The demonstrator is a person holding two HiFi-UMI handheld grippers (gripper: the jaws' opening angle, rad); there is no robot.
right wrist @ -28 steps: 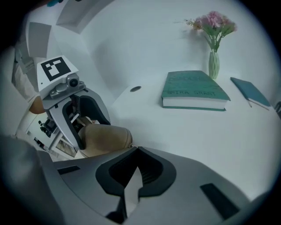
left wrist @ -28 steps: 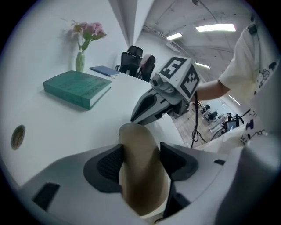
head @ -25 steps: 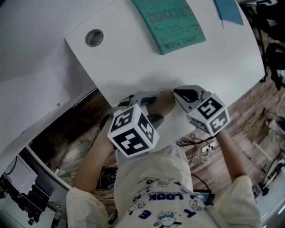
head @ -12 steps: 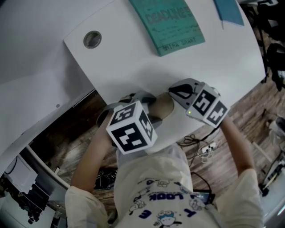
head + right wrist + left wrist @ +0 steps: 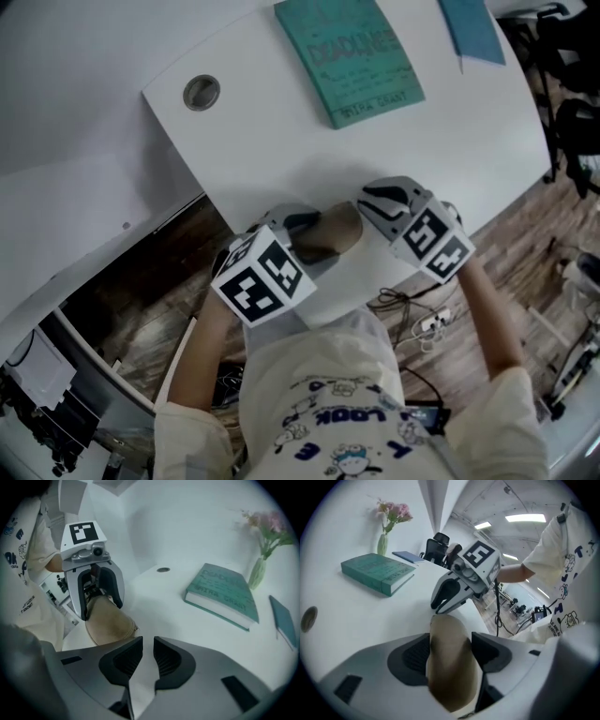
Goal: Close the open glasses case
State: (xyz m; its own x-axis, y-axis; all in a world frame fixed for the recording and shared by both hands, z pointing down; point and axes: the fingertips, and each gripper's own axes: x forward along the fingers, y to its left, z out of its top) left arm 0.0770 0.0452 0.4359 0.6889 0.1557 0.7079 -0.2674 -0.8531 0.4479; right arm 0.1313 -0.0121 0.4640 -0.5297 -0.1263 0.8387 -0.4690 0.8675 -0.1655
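Toward the left corner of the white desk (image 5: 281, 150) sat a round metal cable grommet (image 5: 201, 92), well apart from the work. At the near edge, the left gripper (image 5: 451, 654) had its two dark pads pressed against the sides of the tan glasses case (image 5: 108, 626), a smooth, rounded shell. The case pointed away from that gripper toward the other one. Whether its lid had seated fully could not be told; only a small seam showed at its free end.

Beyond it, at the far edge, lay the thick teal hardcover book (image 5: 361, 56). The right gripper (image 5: 147, 649) hung just beside the case's free end. Its jaws had just been opening and stood a narrow gap apart, with only bare desk between them. Farther right lay a thin blue notebook (image 5: 472, 28) and a slim green vase of pink flowers (image 5: 258, 569).

The likely hazards:
- If the catch had not engaged, the lid could spring back up once nothing pressed on it.
- A stray nudge from the right jaws could twist the case in the one-ended hold.
- A careless release could send the case off the near edge.
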